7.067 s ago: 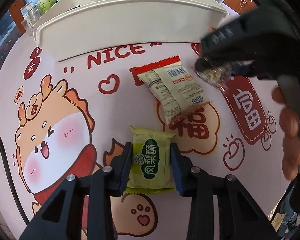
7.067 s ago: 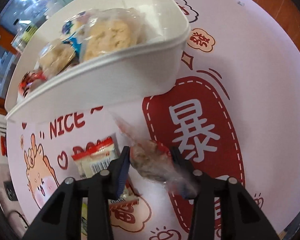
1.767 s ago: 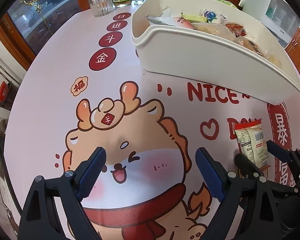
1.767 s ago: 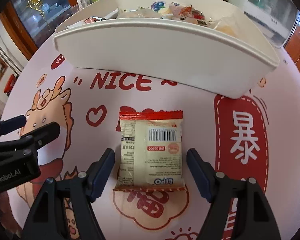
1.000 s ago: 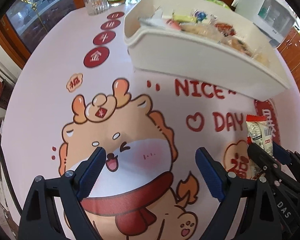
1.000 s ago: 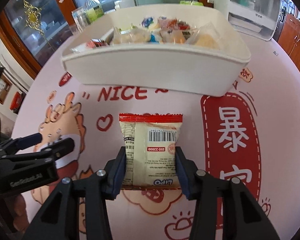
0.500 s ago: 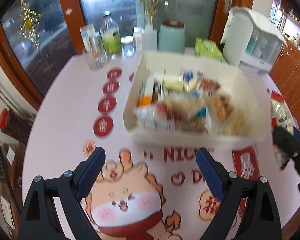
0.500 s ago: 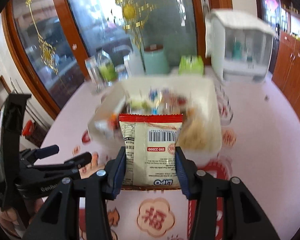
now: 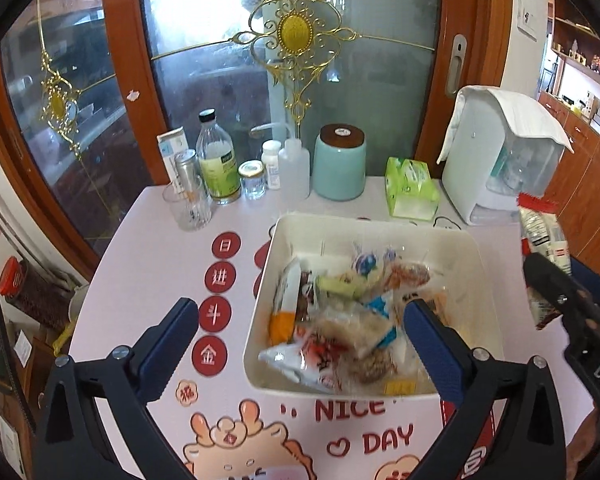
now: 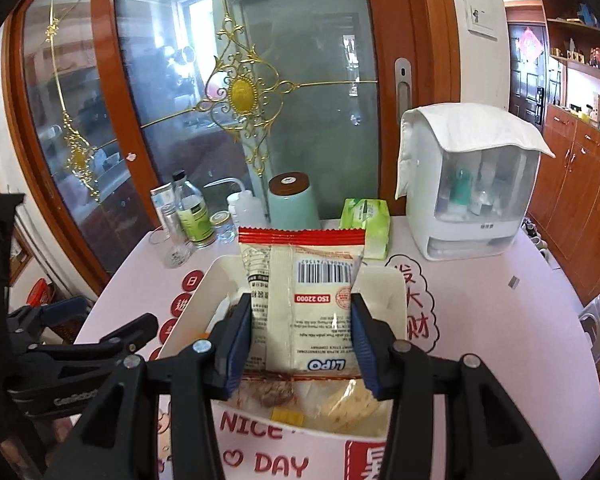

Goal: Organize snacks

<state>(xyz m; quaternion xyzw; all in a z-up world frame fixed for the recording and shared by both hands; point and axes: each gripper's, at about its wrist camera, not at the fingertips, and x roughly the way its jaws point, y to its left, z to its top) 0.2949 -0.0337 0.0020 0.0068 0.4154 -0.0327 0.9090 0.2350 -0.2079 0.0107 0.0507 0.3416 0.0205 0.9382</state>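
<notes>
My right gripper is shut on a cream snack packet with a red top seal and a barcode, held upright in the air over the white bin. That packet also shows at the right edge of the left wrist view, in the right gripper. The white bin holds several wrapped snacks. My left gripper hangs above the bin's near left corner, its jaws opening wide with nothing between them. It appears at the left of the right wrist view as the left gripper.
The pink printed tablecloth covers the table. At the back stand a glass, a bottle, jars, a teal canister, a green tissue pack and a white dispenser. A glass door with gold ornament is behind.
Both grippers rose and tilted up, so the view went from the tablecloth to the bin's inside and the door. The packet came up off the table in the right gripper. The left jaws widened.
</notes>
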